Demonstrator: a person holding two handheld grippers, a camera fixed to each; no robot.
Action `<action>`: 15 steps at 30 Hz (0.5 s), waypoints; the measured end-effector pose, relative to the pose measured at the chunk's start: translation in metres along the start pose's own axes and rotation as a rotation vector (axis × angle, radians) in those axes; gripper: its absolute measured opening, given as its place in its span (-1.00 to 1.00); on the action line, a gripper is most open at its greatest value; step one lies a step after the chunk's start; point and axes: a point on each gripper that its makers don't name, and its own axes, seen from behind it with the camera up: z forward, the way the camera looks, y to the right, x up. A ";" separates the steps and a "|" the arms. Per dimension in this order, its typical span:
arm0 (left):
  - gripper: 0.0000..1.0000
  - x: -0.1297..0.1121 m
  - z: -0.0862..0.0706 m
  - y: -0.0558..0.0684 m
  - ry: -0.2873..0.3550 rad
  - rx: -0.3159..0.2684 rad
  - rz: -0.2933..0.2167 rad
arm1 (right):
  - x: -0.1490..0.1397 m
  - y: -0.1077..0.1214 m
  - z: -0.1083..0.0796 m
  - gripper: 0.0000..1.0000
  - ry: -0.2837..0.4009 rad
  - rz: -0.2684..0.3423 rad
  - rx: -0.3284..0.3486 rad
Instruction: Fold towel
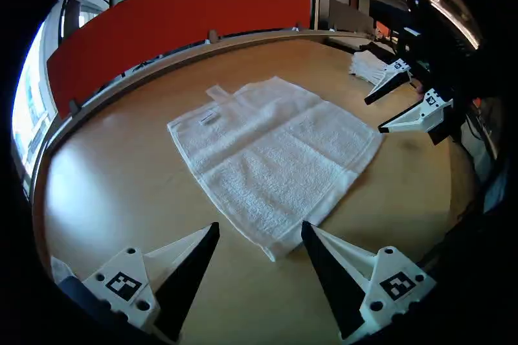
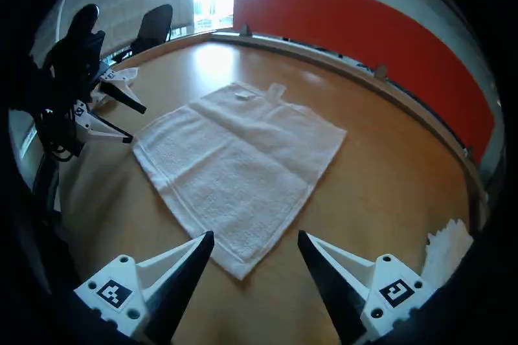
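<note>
Judging from the left gripper view, the main risk is a poor pinch: the left gripper (image 1: 259,241) hovers with its fingers spread and empty, and the nearest corner of the towel (image 1: 278,157) lies just between the tips at 6 o'clock, so a shallow bite could lose the corner or catch a single layer, while a deep one could scrape the hard tips on the table (image 1: 110,183). The towel is white looped terry, soft and limp, lying flat at the centre as a skewed rectangle with hemmed edges, and a small tag (image 1: 217,92) pokes out at 11 o'clock; on smooth, glossy wood it would likely slide and bunch if dragged, not lifted. The right gripper (image 1: 373,116) waits at 2 o'clock, also spread, just off the towel's far edge, with a stack of white cloth (image 1: 369,63) behind it. In the right gripper view, the right gripper (image 2: 256,248) is likewise open and holds nothing, the towel (image 2: 239,157) pointing a corner at 6 o'clock between its fingers, and the left gripper (image 2: 138,125) sits at 9 o'clock near another corner; if the two lift unevenly, I expect the edges to misalign and the fold to come out crooked
</note>
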 end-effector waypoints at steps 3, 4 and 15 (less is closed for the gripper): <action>0.88 -0.005 0.002 0.004 -0.011 -0.016 0.007 | -0.007 -0.001 0.000 1.00 -0.015 -0.001 0.006; 0.88 -0.006 0.002 0.005 -0.015 -0.020 0.010 | -0.009 -0.001 0.000 1.00 -0.020 -0.001 0.007; 0.88 -0.015 0.009 0.011 -0.045 -0.039 0.040 | -0.021 -0.003 0.002 1.00 -0.048 -0.015 0.026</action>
